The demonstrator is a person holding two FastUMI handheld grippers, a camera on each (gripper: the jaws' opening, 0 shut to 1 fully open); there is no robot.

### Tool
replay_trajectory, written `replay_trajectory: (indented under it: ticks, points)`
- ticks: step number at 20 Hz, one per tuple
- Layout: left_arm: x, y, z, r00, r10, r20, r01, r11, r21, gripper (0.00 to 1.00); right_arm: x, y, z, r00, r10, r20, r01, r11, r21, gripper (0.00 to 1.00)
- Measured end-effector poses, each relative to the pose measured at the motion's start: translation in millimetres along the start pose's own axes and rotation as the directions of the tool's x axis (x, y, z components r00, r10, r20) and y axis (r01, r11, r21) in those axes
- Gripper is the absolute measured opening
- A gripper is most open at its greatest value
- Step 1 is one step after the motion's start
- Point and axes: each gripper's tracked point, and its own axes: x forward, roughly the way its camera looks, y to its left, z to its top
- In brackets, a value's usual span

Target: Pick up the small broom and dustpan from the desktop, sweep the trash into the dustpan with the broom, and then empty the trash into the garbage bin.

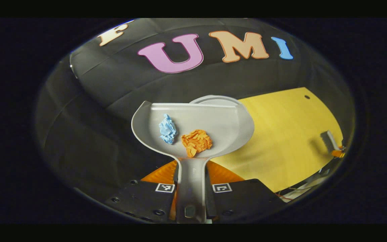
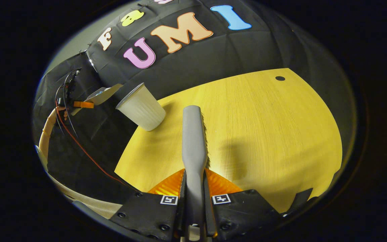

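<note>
Recording booth, black cloth wall (image 2: 213, 57) draped behind a bare yellow wooden desktop (image 2: 264, 134), loose cables (image 2: 79, 144)

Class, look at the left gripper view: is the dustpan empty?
No. The dustpan holds a blue paper wad and an orange paper wad.

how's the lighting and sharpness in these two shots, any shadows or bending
Left gripper view: dim, the dustpan and paper wads sharp, the desk edge bowed by fisheye. Right gripper view: brighter desk, the broom casts a soft shadow to its right, the bin leans from distortion.
</note>
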Motion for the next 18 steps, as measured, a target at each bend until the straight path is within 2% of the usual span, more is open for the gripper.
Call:
replay_trajectory:
  ticks: [4,6,9,13,16,18]
  points:
    - [-8,2,5,0.998,0.002,-0.066,0.005,0.995,0.101,0.27,4,3,4,0.999,-0.036,0.019,0.035,0.998,0.045,0.22]
    - [-12,5,6,0.994,0.035,-0.1,-0.017,0.985,0.174,0.27,6,2,6,0.998,-0.052,0.03,0.05,0.997,0.06,0.22]
    - [-12,10,5,0.986,0.123,-0.116,-0.082,0.948,0.306,0.26,5,0,6,0.996,-0.074,0.044,0.071,0.994,0.084,0.22]
    - [-17,20,6,0.97,0.22,-0.106,-0.155,0.891,0.427,0.27,10,-1,2,0.995,-0.087,0.045,0.082,0.99,0.115,0.22]
    - [-20,21,12,0.964,0.246,-0.102,-0.167,0.857,0.487,0.27,15,2,2,0.995,-0.085,0.043,0.079,0.989,0.123,0.22]
    - [-20,20,14,0.962,0.255,-0.102,-0.171,0.847,0.504,0.26,16,4,2,0.996,-0.08,0.04,0.074,0.989,0.125,0.22]
